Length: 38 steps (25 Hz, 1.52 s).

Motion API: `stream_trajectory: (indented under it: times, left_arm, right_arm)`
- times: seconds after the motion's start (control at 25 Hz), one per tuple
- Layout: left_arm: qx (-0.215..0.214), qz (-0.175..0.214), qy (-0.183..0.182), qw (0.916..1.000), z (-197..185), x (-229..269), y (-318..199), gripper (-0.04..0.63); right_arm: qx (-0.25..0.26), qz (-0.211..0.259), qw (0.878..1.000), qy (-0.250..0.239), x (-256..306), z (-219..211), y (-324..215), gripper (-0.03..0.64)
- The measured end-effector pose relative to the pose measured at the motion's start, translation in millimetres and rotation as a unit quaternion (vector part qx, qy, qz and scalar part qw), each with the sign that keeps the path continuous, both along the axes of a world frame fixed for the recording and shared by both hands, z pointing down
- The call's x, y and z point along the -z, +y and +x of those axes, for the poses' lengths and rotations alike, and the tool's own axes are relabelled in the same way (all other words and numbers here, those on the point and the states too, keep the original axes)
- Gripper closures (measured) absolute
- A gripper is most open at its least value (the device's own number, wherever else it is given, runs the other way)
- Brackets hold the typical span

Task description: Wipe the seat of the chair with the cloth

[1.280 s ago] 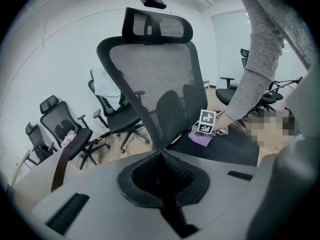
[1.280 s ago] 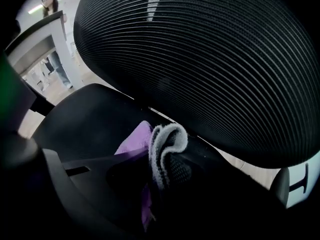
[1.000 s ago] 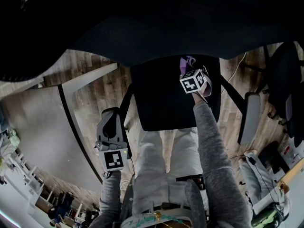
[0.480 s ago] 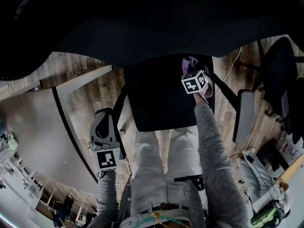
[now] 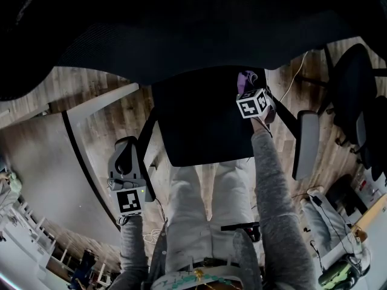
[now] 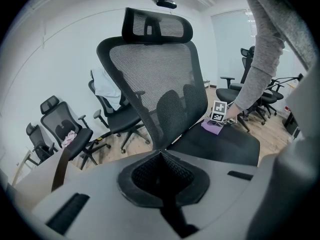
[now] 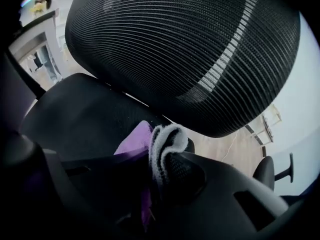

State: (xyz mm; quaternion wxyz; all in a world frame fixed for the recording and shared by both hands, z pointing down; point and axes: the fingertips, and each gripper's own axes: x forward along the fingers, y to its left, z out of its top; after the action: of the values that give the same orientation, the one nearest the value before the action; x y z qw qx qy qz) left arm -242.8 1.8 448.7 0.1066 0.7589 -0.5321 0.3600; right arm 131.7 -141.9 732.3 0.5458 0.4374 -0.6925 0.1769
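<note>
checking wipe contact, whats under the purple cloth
The black chair seat lies under the purple cloth, which the right gripper pinches near the backrest. The seat patch beneath it is covered.

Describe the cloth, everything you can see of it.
The cloth is purple with a white, fleecy-looking edge. It is soft and bunched into folds. The right gripper is shut on it, and the white fold bulges out between the jaws. It rests on the black seat at the back, on the person's right, just below the mesh backrest.
</note>
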Motion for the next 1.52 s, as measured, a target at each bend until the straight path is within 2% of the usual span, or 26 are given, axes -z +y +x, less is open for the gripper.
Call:
stream_trajectory:
  times: [0.36,0.48,0.68,0.84,1.0,1.24,1.52]
  left_arm:
    - [-0.001,0.0,-0.002,1.0,1.9,0.3,-0.4,0.597]
    - [-0.005,-0.002,-0.007,1.0,1.5,0.0,0.8,0.597]
    - [-0.007,-0.002,-0.009,0.9999,1.8,0.6,1.1,0.597]
    - [-0.009,-0.001,-0.009,0.9999,2.0,2.2,-1.5,0.597]
    - [-0.011,-0.006,-0.017,0.9998,0.5,-2.6,0.9,0.597]
    - [0.001,-0.009,-0.015,0.9998,-2.7,-8.3,5.4,0.597]
    - [0.002,-0.017,-0.017,0.9997,-3.1,-11.7,6.6,0.597]
  right_arm:
    - [-0.01,0.006,1.0,0.015,4.0,18.6,0.0,0.566]
    - [-0.015,0.01,0.999,0.036,7.2,28.4,0.5,0.566]
    - [-0.047,0.022,0.995,0.081,16.0,53.4,2.4,0.566]
    - [-0.076,0.03,0.993,0.082,21.7,61.2,4.4,0.566]
    - [-0.085,0.042,0.994,0.05,29.7,50.0,6.5,0.566]
    - [-0.07,0.081,0.993,-0.057,71.1,-9.7,4.4,0.566]
    - [-0.065,0.071,0.982,-0.161,99.5,-80.8,38.0,0.566]
